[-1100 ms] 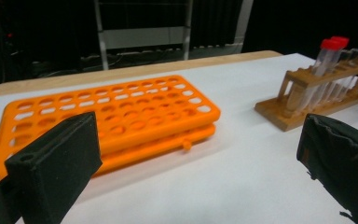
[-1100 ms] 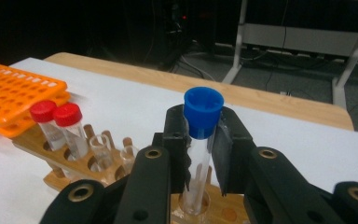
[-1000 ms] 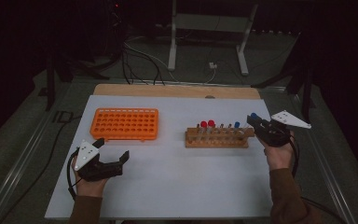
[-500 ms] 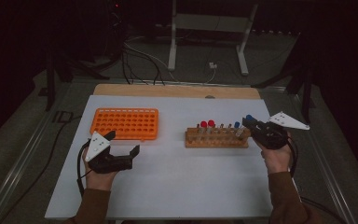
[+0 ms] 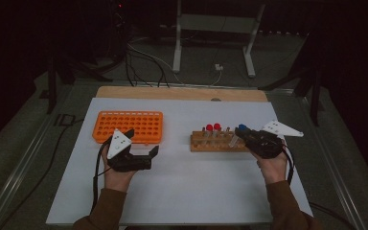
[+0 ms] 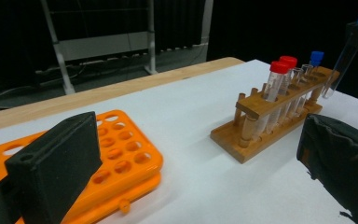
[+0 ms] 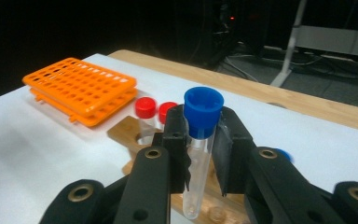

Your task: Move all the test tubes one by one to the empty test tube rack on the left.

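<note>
A wooden rack stands right of centre holding two red-capped tubes, clear tubes and a blue-capped tube. My right gripper is shut on another blue-capped tube, held upright just above the rack's right end; the same tube hangs beside the rack in the left gripper view. An orange rack with empty holes lies to the left. My left gripper hovers open just in front of it, its jaws wide apart with nothing between them.
A white mat covers the table, with a strip of bare wood along the far edge. Metal stand legs and cables lie on the dark floor beyond. A cable trails from the left gripper.
My left gripper has moved right and forward, up to the orange rack's near edge. The right gripper has shifted left to the wooden rack's right end.
</note>
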{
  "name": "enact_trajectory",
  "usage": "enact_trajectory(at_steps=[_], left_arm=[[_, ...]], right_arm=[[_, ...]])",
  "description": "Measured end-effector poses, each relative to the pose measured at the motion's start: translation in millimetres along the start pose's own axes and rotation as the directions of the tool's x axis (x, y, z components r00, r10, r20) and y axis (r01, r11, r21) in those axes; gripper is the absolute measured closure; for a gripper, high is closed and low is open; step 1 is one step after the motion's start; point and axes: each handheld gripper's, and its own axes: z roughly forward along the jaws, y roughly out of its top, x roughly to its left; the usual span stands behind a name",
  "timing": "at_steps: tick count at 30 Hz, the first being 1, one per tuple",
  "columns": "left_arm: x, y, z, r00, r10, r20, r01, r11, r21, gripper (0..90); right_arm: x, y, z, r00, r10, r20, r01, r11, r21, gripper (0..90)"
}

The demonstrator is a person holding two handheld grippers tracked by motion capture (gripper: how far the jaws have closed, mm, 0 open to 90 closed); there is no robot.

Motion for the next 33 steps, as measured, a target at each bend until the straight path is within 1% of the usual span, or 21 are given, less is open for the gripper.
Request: enact_trajectory(at_steps=[6, 7, 8, 9, 11, 12, 13, 17, 19, 20, 21, 22, 24, 25, 26, 27, 28, 29, 30, 33], left_arm=[[-5.1, 1.8, 9.3, 0.9999, 0.003, 0.012, -0.003, 1.0000, 0.004, 0.0], [-5.5, 2.4, 10.9, 0.9999, 0.005, 0.013, -0.005, 1.0000, 0.004, 0.0], [-7.3, 3.5, 14.4, 0.9999, 0.006, 0.015, -0.006, 1.0000, 0.001, 0.0], [-7.3, 3.5, 14.4, 0.9999, 0.006, 0.015, -0.006, 1.0000, 0.001, 0.0], [-11.3, 4.1, 20.3, 0.9997, 0.015, 0.022, -0.015, 0.9999, 0.003, 0.0], [-11.3, 4.1, 20.3, 0.9997, 0.015, 0.022, -0.015, 0.9999, 0.003, 0.0], [-14.6, 4.1, 24.2, 0.9992, 0.027, 0.028, -0.028, 0.9995, 0.012, 0.0], [-21.3, 4.4, 31.7, 0.9983, 0.039, 0.043, -0.040, 0.9990, 0.018, 0.0], [-22.8, 4.7, 33.3, 0.9982, 0.039, 0.047, -0.040, 0.9990, 0.019, 0.0], [-25.7, 5.2, 36.5, 0.9978, 0.040, 0.052, -0.041, 0.9990, 0.020, 0.0], [-25.7, 5.2, 36.5, 0.9978, 0.040, 0.052, -0.041, 0.9990, 0.020, 0.0], [-28.9, 5.3, 40.2, 0.9976, 0.036, 0.059, -0.037, 0.9992, 0.015, 0.0], [-30.3, 5.2, 42.3, 0.9972, 0.037, 0.065, -0.038, 0.9991, 0.018, 0.0], [-34.9, 4.5, 47.8, 0.9967, 0.035, 0.074, -0.036, 0.9991, 0.024, 0.0], [-34.9, 4.5, 47.8, 0.9967, 0.035, 0.074, -0.036, 0.9991, 0.024, 0.0], [-40.8, 3.8, 53.2, 0.9957, 0.043, 0.082, -0.045, 0.9985, 0.030, 0.0], [-40.8, 3.8, 53.2, 0.9957, 0.043, 0.082, -0.045, 0.9985, 0.030, 0.0], [-43.9, 3.6, 55.7, 0.9949, 0.051, 0.087, -0.054, 0.9980, 0.034, 0.0], [-49.9, 3.7, 60.1, 0.9933, 0.064, 0.096, -0.069, 0.9967, 0.042, 0.0], [-56.4, 5.3, 65.4, 0.9921, 0.059, 0.110, -0.064, 0.9969, 0.045, 0.0]], right_arm=[[12.7, -2.2, 9.4, 0.9991, -0.002, -0.041, 0.002, 1.000, 0.011, 76.8], [12.7, -2.2, 9.4, 0.9991, -0.002, -0.041, 0.002, 1.000, 0.011, 76.8], [17.3, -3.1, 12.6, 0.9986, -0.006, -0.052, 0.007, 1.000, 0.016, 76.8], [19.4, -3.3, 14.2, 0.9982, -0.007, -0.060, 0.008, 1.000, 0.017, 76.8], [23.8, -3.3, 17.2, 0.9974, -0.005, -0.072, 0.006, 1.000, 0.017, 76.8], [25.9, -3.0, 18.8, 0.9969, -0.005, -0.078, 0.006, 1.000, 0.016, 76.8], [28.0, -2.8, 20.3, 0.9964, -0.005, -0.085, 0.006, 1.000, 0.016, 76.8], [36.8, -1.3, 27.1, 0.9937, -0.004, -0.112, 0.006, 1.000, 0.018, 76.8], [41.3, -0.7, 30.4, 0.9924, -0.010, -0.123, 0.012, 1.000, 0.017, 76.8], [43.5, -0.3, 31.9, 0.9916, -0.012, -0.129, 0.015, 1.000, 0.018, 76.8], [43.5, -0.3, 31.9, 0.9916, -0.012, -0.129, 0.015, 1.000, 0.018, 76.8], [47.4, 0.2, 35.1, 0.9904, -0.016, -0.137, 0.018, 1.000, 0.018, 76.8], [51.1, 0.4, 38.2, 0.9892, -0.017, -0.146, 0.020, 1.000, 0.022, 76.8], [53.0, 0.5, 39.6, 0.9887, -0.017, -0.149, 0.021, 1.000, 0.023, 76.8], [54.7, 0.7, 40.6, 0.9882, -0.019, -0.152, 0.023, 0.999, 0.024, 76.8], [56.4, 1.0, 41.3, 0.9876, -0.018, -0.156, 0.022, 0.999, 0.024, 76.8], [57.8, 1.3, 42.1, 0.9872, -0.020, -0.158, 0.024, 0.999, 0.023, 76.8], [59.0, 1.6, 42.9, 0.9868, -0.021, -0.160, 0.025, 0.999, 0.022, 76.8], [60.2, 1.9, 43.6, 0.9864, -0.021, -0.163, 0.025, 0.999, 0.023, 76.8], [63.4, 2.7, 46.1, 0.9853, -0.022, -0.170, 0.027, 0.999, 0.025, 76.8]])
